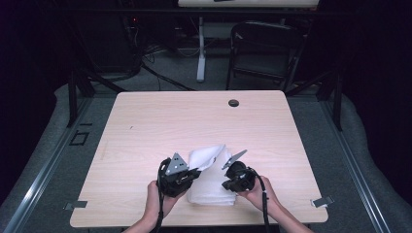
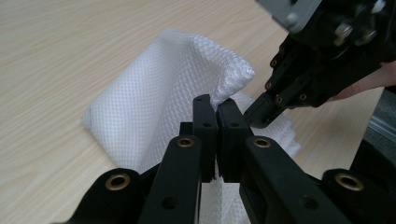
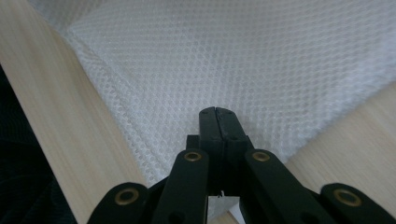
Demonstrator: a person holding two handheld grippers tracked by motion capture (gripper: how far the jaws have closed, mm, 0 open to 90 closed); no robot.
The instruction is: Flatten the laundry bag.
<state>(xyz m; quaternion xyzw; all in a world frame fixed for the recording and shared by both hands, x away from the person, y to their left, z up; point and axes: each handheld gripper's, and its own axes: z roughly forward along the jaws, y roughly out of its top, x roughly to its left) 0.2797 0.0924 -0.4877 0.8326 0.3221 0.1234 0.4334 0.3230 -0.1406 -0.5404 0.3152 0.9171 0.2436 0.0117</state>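
- White mesh cloth [image 1: 210, 178] lies folded near the table's [image 1: 145, 126] front edge, one flap lifted.
- Left gripper [image 2: 215, 108] is clamped on that flap's corner.
- Right gripper [image 3: 217, 114]: jaws closed at the cloth; whether it pinches fabric, cannot tell.
- Looks mid-fold; next, carry the flap across evenly.

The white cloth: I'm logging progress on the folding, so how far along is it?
Part done: the white cloth lies as a compact, layered bundle on the table. In hand: the left gripper pinches a raised flap, the right gripper is shut over the mesh. Left: laying that flap flat.
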